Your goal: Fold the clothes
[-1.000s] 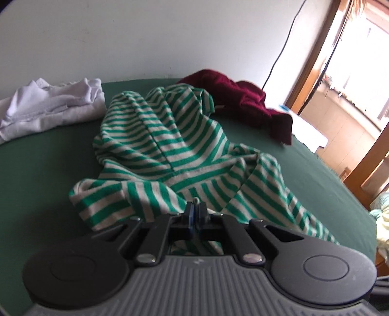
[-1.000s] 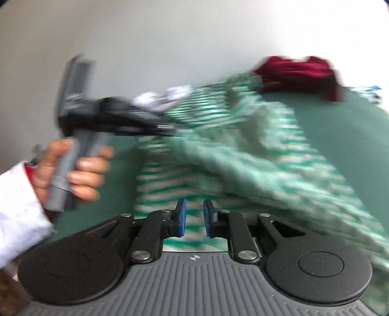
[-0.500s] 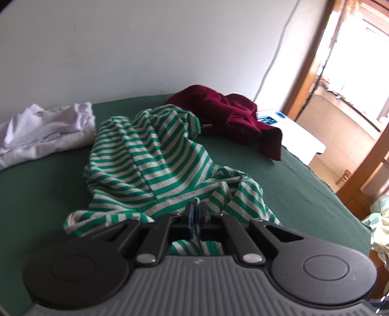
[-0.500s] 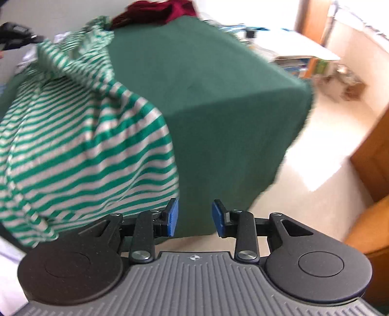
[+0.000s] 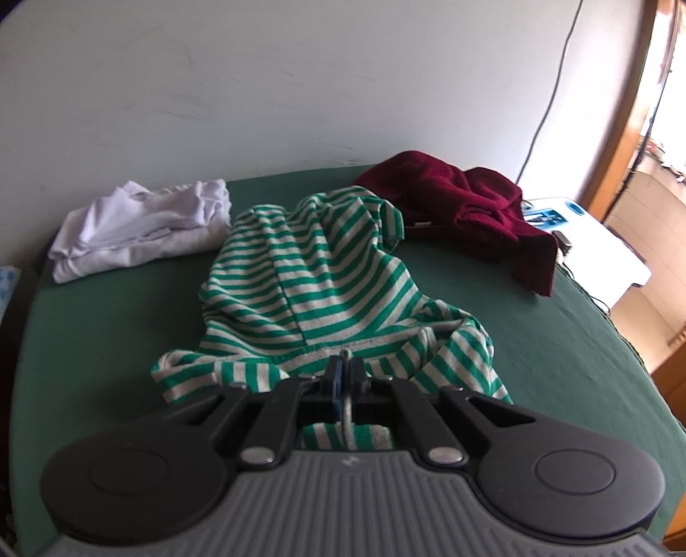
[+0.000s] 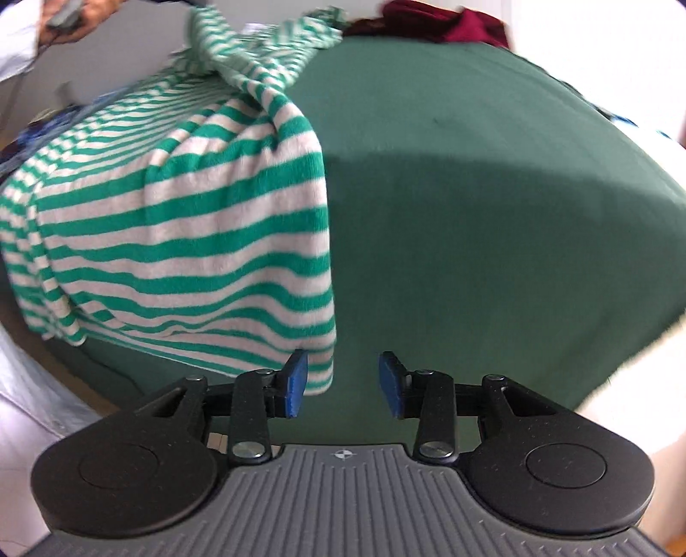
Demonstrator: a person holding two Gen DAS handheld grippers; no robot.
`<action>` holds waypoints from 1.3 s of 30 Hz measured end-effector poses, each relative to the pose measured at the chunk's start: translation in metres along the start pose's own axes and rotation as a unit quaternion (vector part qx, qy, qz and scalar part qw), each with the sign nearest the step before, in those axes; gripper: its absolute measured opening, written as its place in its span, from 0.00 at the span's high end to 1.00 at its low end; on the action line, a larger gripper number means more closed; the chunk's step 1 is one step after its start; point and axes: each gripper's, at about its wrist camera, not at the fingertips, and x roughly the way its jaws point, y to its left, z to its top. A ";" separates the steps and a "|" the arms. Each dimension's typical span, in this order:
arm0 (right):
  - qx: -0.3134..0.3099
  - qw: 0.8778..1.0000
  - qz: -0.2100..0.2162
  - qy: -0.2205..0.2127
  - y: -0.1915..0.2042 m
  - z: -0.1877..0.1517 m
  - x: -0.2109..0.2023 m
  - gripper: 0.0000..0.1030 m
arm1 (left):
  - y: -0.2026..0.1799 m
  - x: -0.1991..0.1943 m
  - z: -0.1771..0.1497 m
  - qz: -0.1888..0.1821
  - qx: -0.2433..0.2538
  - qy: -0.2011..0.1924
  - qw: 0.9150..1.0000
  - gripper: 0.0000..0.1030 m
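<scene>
A green-and-white striped garment (image 5: 326, 274) lies crumpled on the green table (image 5: 557, 342). My left gripper (image 5: 343, 375) is shut on its near hem and lifts it a little. In the right wrist view the same striped garment (image 6: 206, 223) hangs over the table's near edge. My right gripper (image 6: 343, 381) is open, its left pad just beside the garment's lower right corner, nothing between the pads.
A folded white garment (image 5: 141, 223) lies at the back left. A dark red garment (image 5: 463, 205) lies at the back right and also shows in the right wrist view (image 6: 437, 21). A white side table (image 5: 600, 253) stands to the right. A wall is behind.
My left gripper has pulled the striped hem up and back. My right gripper has opened wider and swung from beside the table to the garment's hanging corner.
</scene>
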 end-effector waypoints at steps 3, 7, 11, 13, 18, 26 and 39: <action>-0.034 0.999 0.041 -0.005 -0.006 0.007 0.007 0.61 | -0.007 -0.002 0.003 0.020 -0.015 -0.003 1.000 1.00; -0.080 0.993 0.083 -0.007 0.003 0.006 0.012 0.75 | -0.013 -0.002 0.005 0.035 -0.031 -0.002 0.999 1.00; -0.109 0.990 0.089 0.012 0.015 0.007 -0.001 0.91 | -0.017 -0.004 0.005 0.042 -0.027 -0.005 0.999 1.00; -0.110 0.990 0.088 0.023 0.020 0.010 -0.009 0.91 | -0.017 -0.004 0.006 0.044 -0.026 -0.006 0.999 1.00; -0.130 0.989 0.045 0.057 0.036 0.019 -0.024 0.92 | -0.014 -0.005 0.014 0.033 -0.017 -0.016 0.999 1.00; -0.124 0.988 -0.074 0.049 0.083 0.031 -0.065 0.92 | 0.003 -0.012 0.039 -0.034 -0.012 -0.027 0.999 1.00; -0.133 0.984 -0.100 0.066 0.186 0.022 -0.064 0.92 | 0.045 0.008 0.054 -0.064 0.017 0.006 0.998 1.00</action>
